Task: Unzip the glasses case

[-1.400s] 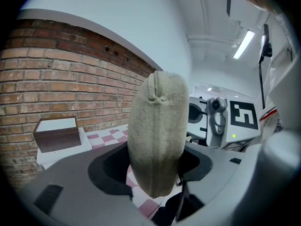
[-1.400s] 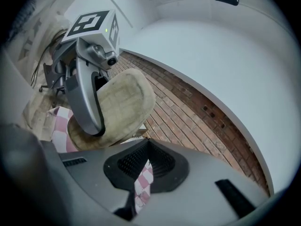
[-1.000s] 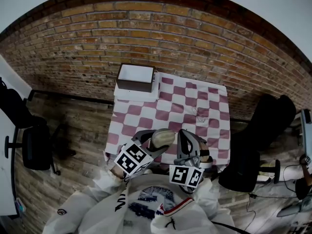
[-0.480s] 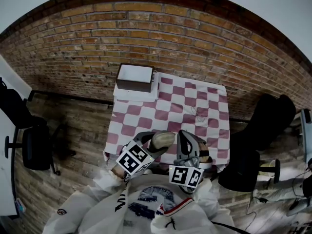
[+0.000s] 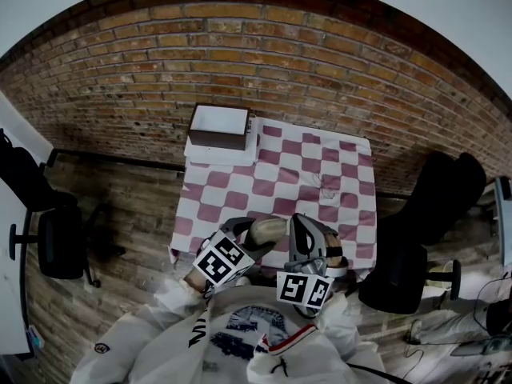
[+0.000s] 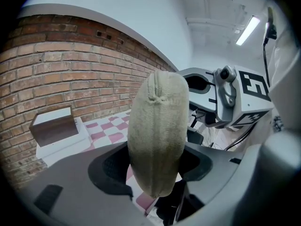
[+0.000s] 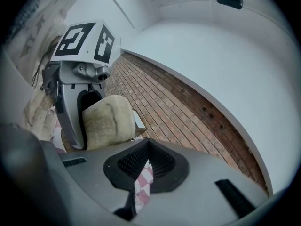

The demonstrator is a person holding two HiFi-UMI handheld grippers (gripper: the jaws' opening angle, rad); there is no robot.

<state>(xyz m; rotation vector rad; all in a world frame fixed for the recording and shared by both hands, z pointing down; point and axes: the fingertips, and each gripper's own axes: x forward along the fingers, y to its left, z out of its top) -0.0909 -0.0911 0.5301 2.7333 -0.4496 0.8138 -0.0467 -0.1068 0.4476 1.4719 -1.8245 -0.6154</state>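
— Which step is in hand?
— The grasp of the pull, it is judged. The case (image 5: 268, 229) is held upright in the air, clamped between the jaws of the left gripper (image 5: 254, 235), by the near edge of the checked cloth (image 5: 272, 184). In the left gripper view the case (image 6: 157, 135) is seen pinched low on both sides, with what is taken for its zip (image 6: 159, 126) turned to the camera.

— And the right gripper?
— The right gripper (image 5: 302, 221) is held just beside the case, apart from it. Its jaws are pressed together with nothing between them. Only cloth is seen below the right gripper (image 7: 147, 147).

— Is the zip opened at all?
— No gap is seen along it, so the case is judged fully closed. A puckered spot near the top may be the zip's end, but the pull cannot be made out.

— What is called for next?
— The right jaws must be parted, brought to the pull and closed on that small tab. It is then to be drawn along the zip while the case is clamped by the left gripper.

— What of the containers?
— What is inside the case is hidden. A box (image 5: 218, 140) is set at the far left corner of the cloth, well apart. Its white inside appears empty.
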